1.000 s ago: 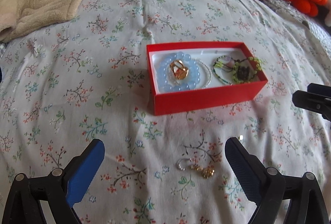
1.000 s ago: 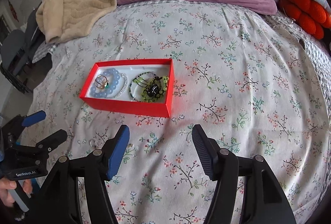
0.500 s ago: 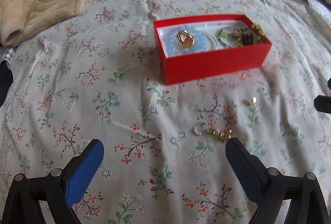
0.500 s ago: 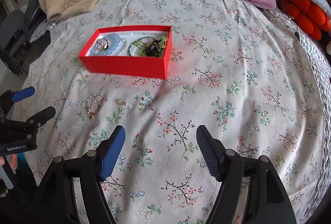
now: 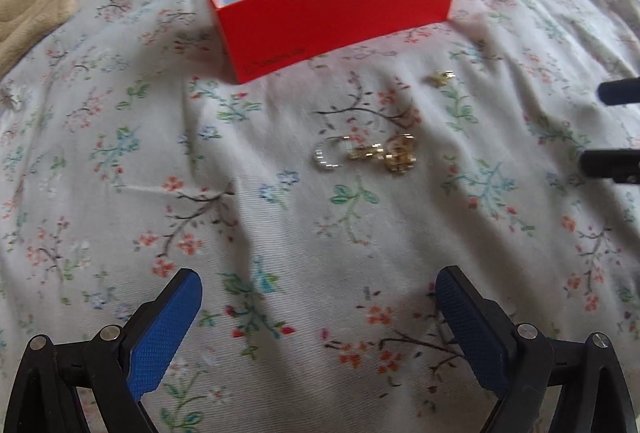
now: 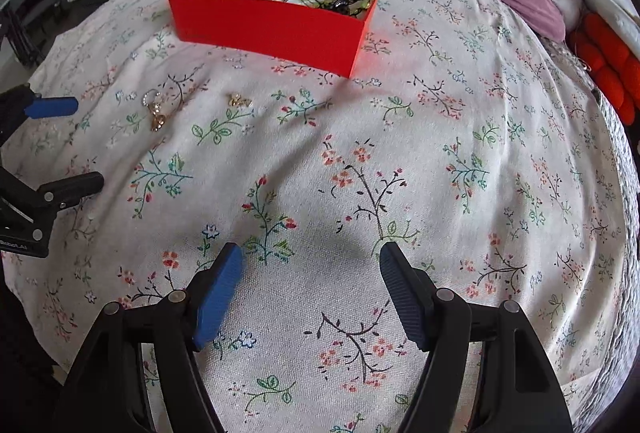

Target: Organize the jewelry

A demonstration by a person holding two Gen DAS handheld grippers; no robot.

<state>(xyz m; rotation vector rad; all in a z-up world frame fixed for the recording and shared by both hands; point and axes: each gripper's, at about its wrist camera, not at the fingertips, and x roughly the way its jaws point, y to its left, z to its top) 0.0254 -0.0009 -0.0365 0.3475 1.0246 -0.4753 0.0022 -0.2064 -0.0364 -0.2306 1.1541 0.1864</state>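
In the middle of the left wrist view, a small silver ring (image 5: 329,156) and a gold charm (image 5: 394,155) lie touching each other on the flowery bed cover (image 5: 120,161). The left gripper (image 5: 318,317) sits low in the frame, below them, spread wide and holding nothing. A tiny gold piece (image 5: 441,77) lies near the red box (image 5: 336,13) at the top. The right gripper (image 6: 310,287) is spread too, with the box in the upper left of its view.
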